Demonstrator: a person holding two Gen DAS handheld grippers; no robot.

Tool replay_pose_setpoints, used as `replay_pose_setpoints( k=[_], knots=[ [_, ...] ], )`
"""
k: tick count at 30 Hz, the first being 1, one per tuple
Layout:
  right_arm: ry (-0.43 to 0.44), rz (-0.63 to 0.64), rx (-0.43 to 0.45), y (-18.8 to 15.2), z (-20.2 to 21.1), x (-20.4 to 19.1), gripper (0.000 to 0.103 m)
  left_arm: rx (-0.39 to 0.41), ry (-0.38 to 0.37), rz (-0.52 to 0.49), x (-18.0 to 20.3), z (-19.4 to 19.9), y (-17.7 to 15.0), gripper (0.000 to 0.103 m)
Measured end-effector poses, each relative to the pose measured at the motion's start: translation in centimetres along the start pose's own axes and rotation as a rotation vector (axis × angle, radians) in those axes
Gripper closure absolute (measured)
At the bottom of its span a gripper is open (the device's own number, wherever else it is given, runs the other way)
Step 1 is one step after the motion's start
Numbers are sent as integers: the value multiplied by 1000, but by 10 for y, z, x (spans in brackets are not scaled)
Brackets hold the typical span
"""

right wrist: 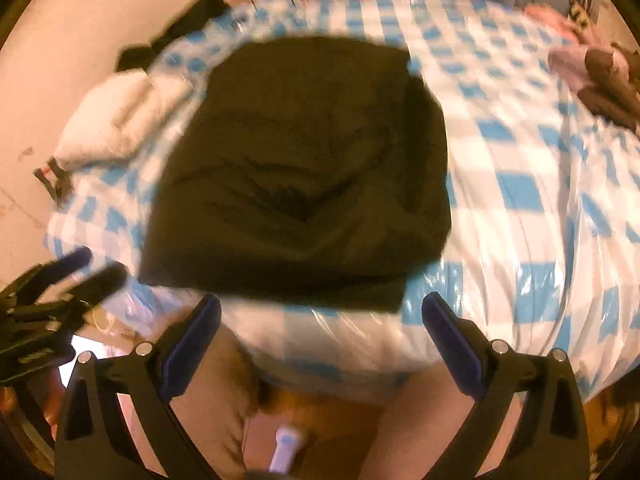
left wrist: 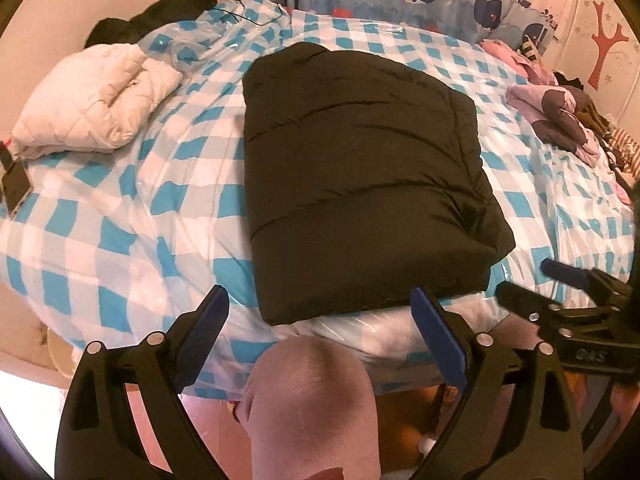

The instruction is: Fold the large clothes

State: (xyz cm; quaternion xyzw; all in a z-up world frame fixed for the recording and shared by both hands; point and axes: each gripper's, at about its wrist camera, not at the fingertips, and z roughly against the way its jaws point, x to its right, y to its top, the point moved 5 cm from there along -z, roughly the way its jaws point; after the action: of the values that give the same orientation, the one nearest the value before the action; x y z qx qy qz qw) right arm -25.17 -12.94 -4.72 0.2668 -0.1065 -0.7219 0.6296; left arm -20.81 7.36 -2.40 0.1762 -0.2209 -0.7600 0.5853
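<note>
You have the black puffer jacket (left wrist: 360,176) lying folded into a thick, roughly square bundle in the middle of the bed (left wrist: 132,216), on the blue-and-white checked cover under its clear plastic sheet, with its near edge close to the bed's front edge. Your left gripper (left wrist: 320,312) hangs just in front of that near edge with its jaws spread wide and nothing between them; your right gripper (right wrist: 320,316) is likewise released and empty, off the jacket's near right corner, and apart from the cloth. The right wrist view is blurred, so fine detail of the fabric there cannot be read. To judge by the tidy shape, the folding of this jacket looks finished or nearly so, and you are between steps. A white quilted jacket (left wrist: 96,104) already sits folded at the far left of the bed, so the next move is likely either to carry the black bundle over beside it or to press it flatter. If you lift it, take both near corners together and grip through all the layers, since the puffy, slick fabric will probably spring open or slide if you catch only the top one. A pile of pink and purple clothes (left wrist: 556,116) waits at the far right.
</note>
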Motion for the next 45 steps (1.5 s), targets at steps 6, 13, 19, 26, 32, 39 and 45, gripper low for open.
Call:
replay_pose_setpoints(
  k=[6,13,19,26,32,39,45],
  knots=[
    [-94,67,105,7,22,-10,6,47,41,4,-2,16,3,15],
    [-103,80,124,11,28,-13,6,58,39,-11,4,21,6,15],
    [-98,82,118,12,29,-14,6,59,39,-7,3,21,6,15],
    [-103,88,118,12,30,-16,6,56,38,1,3,21,7,14],
    [-108,94,118,12,30,-16,6,57,39,4,2,20,7,14],
    [-107,98,115,13,30,-14,6,84,62,14,-1,21,12,10],
    [-110,102,116,14,29,-14,6,94,91,19,-4,19,14,8]
  ],
)
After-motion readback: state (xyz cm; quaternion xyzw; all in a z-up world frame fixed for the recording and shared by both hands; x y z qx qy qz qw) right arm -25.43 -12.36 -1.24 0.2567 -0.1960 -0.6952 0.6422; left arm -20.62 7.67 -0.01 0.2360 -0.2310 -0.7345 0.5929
